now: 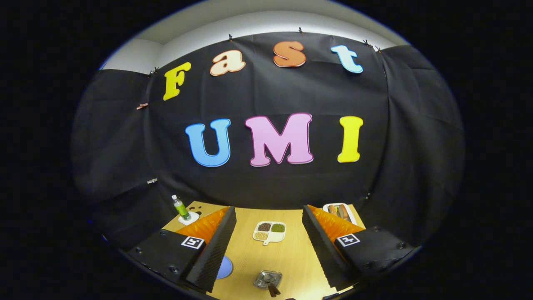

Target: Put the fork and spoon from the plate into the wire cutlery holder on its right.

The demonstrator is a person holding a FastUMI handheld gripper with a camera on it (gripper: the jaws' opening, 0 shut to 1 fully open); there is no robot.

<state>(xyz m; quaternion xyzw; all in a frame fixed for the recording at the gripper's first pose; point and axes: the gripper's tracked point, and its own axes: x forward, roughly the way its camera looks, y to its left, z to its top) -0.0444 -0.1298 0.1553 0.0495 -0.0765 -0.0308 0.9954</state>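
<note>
1. Gripper (pixel 266 250): fingers spread wide apart, holding nothing, raised above the worktop (pixel 287 258)
2. Wire cutlery holder (pixel 267 279): between the fingers, close below them; dark handles inside lean toward the right finger
3. Blue plate (pixel 225 267): beside the left finger, partly hidden

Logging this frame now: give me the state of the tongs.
Tongs: open, fingers spread wide above the wooden table, holding nothing; a small metal dish lies on the table between them.
</note>
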